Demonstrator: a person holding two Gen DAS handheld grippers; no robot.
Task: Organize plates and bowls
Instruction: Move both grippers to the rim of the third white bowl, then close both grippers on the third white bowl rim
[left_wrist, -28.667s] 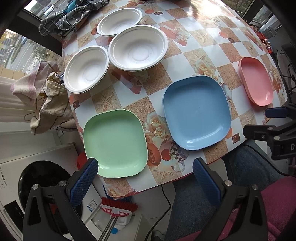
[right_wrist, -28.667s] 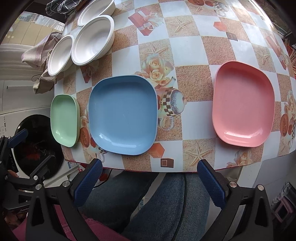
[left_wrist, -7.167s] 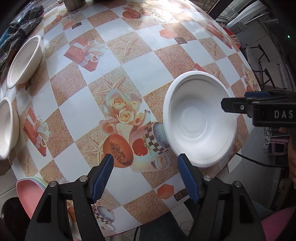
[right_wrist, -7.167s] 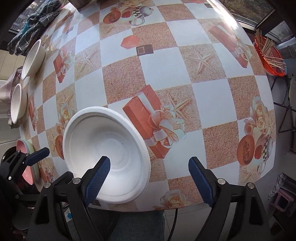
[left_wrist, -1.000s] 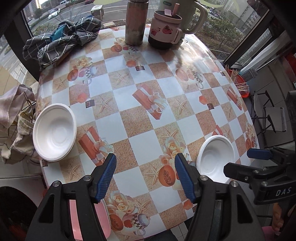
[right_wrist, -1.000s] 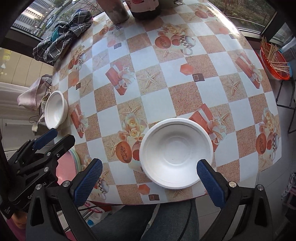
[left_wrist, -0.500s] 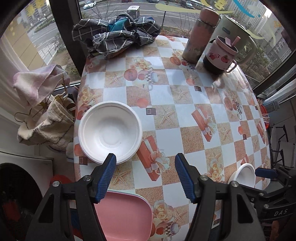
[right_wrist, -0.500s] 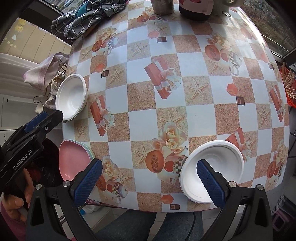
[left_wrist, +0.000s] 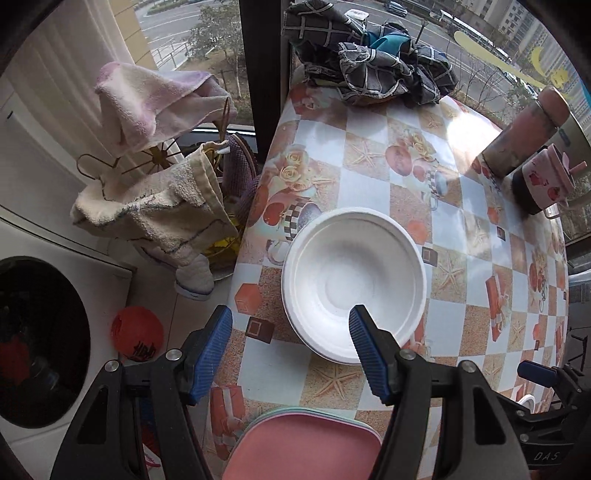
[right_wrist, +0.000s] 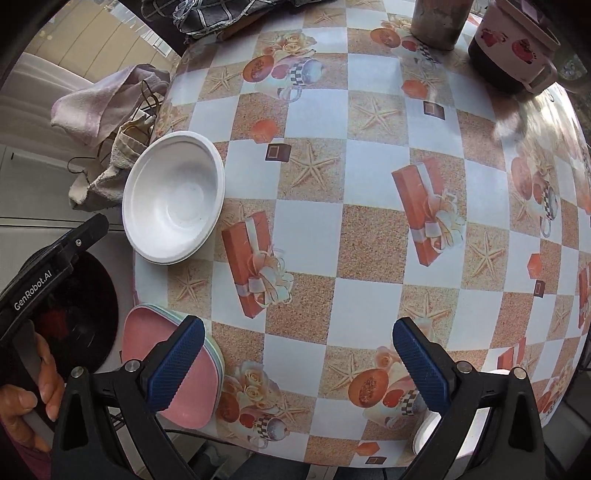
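My left gripper (left_wrist: 290, 345) hangs half-open and empty over the near rim of a round white foam bowl (left_wrist: 352, 284) near the left edge of the checkered, glossy desk (right_wrist: 369, 229). My right gripper (right_wrist: 298, 356) gapes wide, holding nothing. Its arms hide most of the second white bowl (right_wrist: 424, 439) (only an edge shows), and the stack of square pink plastic plates (right_wrist: 147, 339) is partly covered too.

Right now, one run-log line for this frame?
left gripper: open, empty, over near rim of white bowl | right gripper: open, empty | plate stack: pink on top, table edge | second bowl: near edge
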